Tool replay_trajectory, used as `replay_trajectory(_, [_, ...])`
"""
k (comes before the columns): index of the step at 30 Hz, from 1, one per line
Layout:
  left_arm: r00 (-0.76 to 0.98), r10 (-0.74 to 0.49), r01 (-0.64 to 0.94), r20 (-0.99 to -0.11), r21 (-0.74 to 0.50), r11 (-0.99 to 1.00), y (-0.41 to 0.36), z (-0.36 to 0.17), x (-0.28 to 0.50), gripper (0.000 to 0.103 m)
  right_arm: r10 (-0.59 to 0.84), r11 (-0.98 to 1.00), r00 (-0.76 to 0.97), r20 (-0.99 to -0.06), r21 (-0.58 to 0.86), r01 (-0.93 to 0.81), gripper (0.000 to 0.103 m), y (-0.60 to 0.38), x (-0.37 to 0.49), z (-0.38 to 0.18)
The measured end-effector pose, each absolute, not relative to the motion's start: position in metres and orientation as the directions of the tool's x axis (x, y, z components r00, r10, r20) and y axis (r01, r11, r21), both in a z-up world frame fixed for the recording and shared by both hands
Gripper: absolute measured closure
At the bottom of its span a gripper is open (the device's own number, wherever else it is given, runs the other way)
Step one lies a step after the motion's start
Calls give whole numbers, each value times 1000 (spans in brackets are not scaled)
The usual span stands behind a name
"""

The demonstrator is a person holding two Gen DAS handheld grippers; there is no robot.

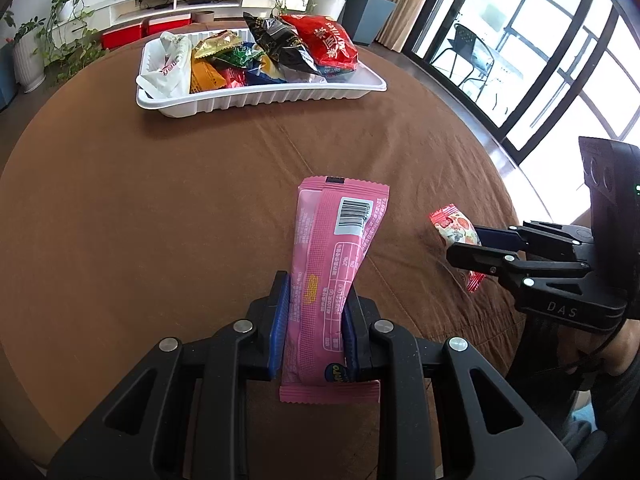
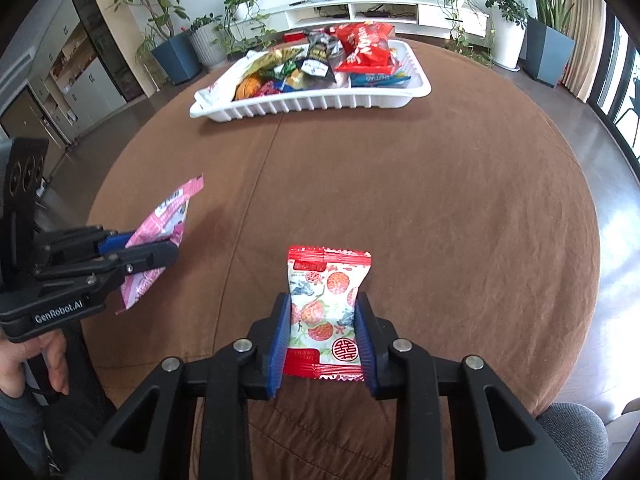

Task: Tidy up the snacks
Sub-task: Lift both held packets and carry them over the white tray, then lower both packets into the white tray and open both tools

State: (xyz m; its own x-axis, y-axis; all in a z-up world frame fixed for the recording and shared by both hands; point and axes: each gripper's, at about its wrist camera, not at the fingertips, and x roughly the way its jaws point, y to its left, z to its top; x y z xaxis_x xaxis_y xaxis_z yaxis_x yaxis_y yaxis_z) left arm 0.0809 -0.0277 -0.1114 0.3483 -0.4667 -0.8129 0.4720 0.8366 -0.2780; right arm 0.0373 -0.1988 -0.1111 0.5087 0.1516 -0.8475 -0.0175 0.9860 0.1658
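Note:
A long pink snack bar (image 1: 340,240) sticks up between the blue pads of my left gripper (image 1: 316,292), which is shut on it above the brown table. The right wrist view shows that gripper (image 2: 152,252) and the pink bar (image 2: 172,212) at the left. My right gripper (image 2: 323,304) is shut on a red and white packet (image 2: 328,280) printed with red fruit, its pads pinching the packet's sides low over the cloth. In the left wrist view the right gripper (image 1: 464,246) grips the packet (image 1: 452,222) at the right. A white tray (image 1: 260,98) at the far side holds several snack bags.
The round table wears a brown cloth (image 1: 160,200) with bare room between me and the tray (image 2: 304,104). A hand (image 2: 36,364) holds the left gripper's handle. A grey chair (image 2: 572,428) sits at the near right edge. Potted plants and a white shelf stand behind the table.

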Motion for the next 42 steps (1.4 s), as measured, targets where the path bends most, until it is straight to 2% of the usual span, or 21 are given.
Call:
replay_trajectory(8, [365,-512,437,-778,-342,832,-12,-99,93,82,218,957,548,-808,288,44,70,-234,49,-94])
replay_trajectory(18, [473,-502,406,-724,-327,853,15,-46,145,82,180,947,646,-742,308,90,70,-279,85,-45])
replay_trajectory(30, [565,-488,372,-665,-323,870,21,14,236,82,226,964,760,-609,254,-82,70,-238,175,44])
replay_trajectory(34, [556,-479,360,-680,-322,876,12,9,264,82,257,962,738,-624,242,-131,70,-213,215,46])
replay_trajectory(42, [515,-460,318,-724,-337,886,-2,-32,318,82,265,963,622,-737,229,-139,70,-185,285,-1])
